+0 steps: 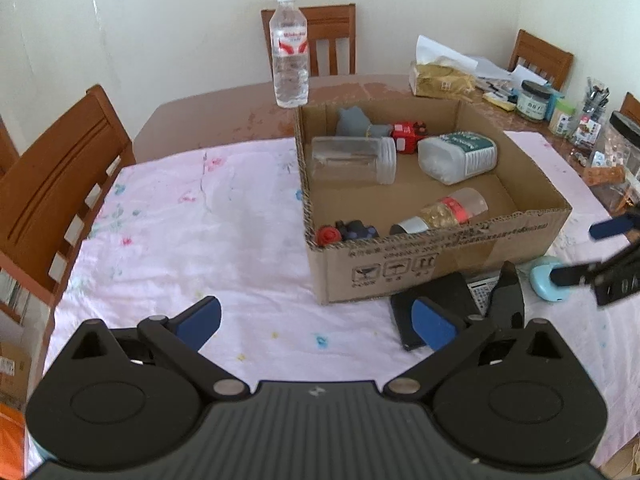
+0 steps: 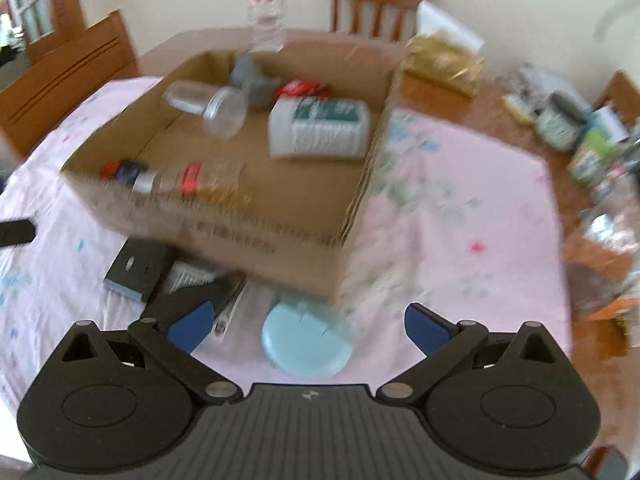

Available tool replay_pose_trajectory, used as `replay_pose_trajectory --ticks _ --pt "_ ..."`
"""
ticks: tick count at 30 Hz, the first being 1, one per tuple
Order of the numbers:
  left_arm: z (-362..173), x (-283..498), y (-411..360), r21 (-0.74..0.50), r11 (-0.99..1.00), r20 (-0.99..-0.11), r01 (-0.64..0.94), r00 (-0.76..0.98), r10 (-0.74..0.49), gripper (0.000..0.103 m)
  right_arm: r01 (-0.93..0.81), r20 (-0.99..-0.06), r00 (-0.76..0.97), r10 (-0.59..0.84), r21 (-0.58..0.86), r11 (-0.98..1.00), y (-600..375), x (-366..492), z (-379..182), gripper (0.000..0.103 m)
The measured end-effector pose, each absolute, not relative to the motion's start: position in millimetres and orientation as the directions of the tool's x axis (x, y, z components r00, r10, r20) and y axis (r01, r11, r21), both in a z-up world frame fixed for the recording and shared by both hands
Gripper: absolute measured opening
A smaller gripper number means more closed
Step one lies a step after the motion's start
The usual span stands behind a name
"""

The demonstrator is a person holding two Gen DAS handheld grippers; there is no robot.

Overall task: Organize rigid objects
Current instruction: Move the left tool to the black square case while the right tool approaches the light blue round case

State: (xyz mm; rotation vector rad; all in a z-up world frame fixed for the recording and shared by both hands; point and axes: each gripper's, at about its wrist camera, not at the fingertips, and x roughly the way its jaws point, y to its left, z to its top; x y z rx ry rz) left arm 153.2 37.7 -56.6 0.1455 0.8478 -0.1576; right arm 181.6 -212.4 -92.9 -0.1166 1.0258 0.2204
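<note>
The right gripper [image 2: 306,330] hangs low over the desk [image 1: 224,108] with its jaws released and empty. Directly between and just ahead of them lies a pale blue round case [image 2: 307,346] on the pink cloth [image 2: 460,216]. The right wrist view is blurred, which suggests the gripper is in motion. Risk: closing while moving could clip the case's edge and skid it across the cloth or catch a fold of fabric.

The left gripper [image 1: 316,320] also has its jaws spread, holding nothing. Near its right finger lie a flat black block [image 1: 440,292] and a printed item [image 1: 482,292] partly under it; the exact nature of both cannot be told. These loose items sit tight against the near wall of the cardboard box [image 1: 400,264]. Risk: a reach for any one of them may nudge the box or the neighbouring pieces, and the two grippers work close enough here to collide.

Inside the box lie a clear jar [image 1: 352,158], a white bottle [image 1: 458,156], a small spice bottle [image 1: 444,212] and several toys. Risk: a dropped item may strike these and set the round ones rolling.

Behind the box stands a water bottle [image 1: 289,52], upright and just beside the far wall. Pushing the box away could topple it.
</note>
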Motion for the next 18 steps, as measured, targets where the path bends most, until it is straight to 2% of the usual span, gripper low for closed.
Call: replay_pose_trajectory --ticks 10,18 --pt "-68 148 9 0.126 0.985 -0.796 0.117 0.605 0.030 0.101 -0.477 -0.857 0.384 0.343 0.135 0.869 -217 197 -129 0.103" --pt "-79 149 -1 0.107 0.987 -0.820 0.118 0.572 0.020 0.101 -0.579 -0.877 0.313 0.366 0.129 0.805 -210 184 -130 0.102"
